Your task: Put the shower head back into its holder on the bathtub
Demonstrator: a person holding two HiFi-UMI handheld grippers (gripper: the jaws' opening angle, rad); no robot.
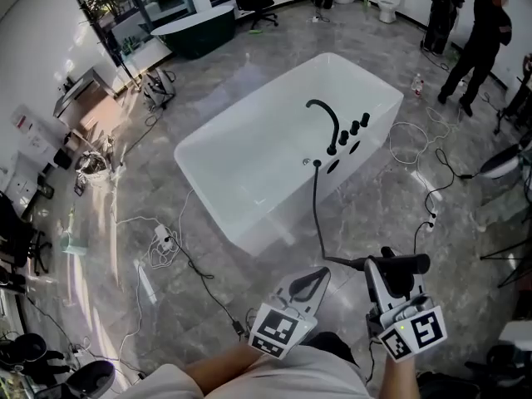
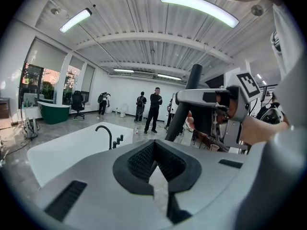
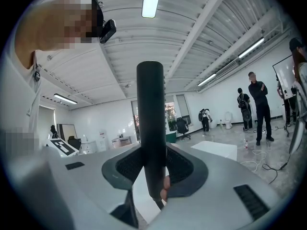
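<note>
The white bathtub stands on the floor ahead, with a black curved faucet and black knobs on its right rim. A black hose runs from that rim down to the black shower head. My right gripper is shut on it, well short of the tub. In the right gripper view the handle stands upright between the jaws. My left gripper is beside it, shut and empty. The left gripper view shows the tub, the faucet and the held shower head.
Cables trail over the marble floor left of me and right of the tub. People stand at the far right. A dark green tub and an office chair are at the back. Equipment clutters the left edge.
</note>
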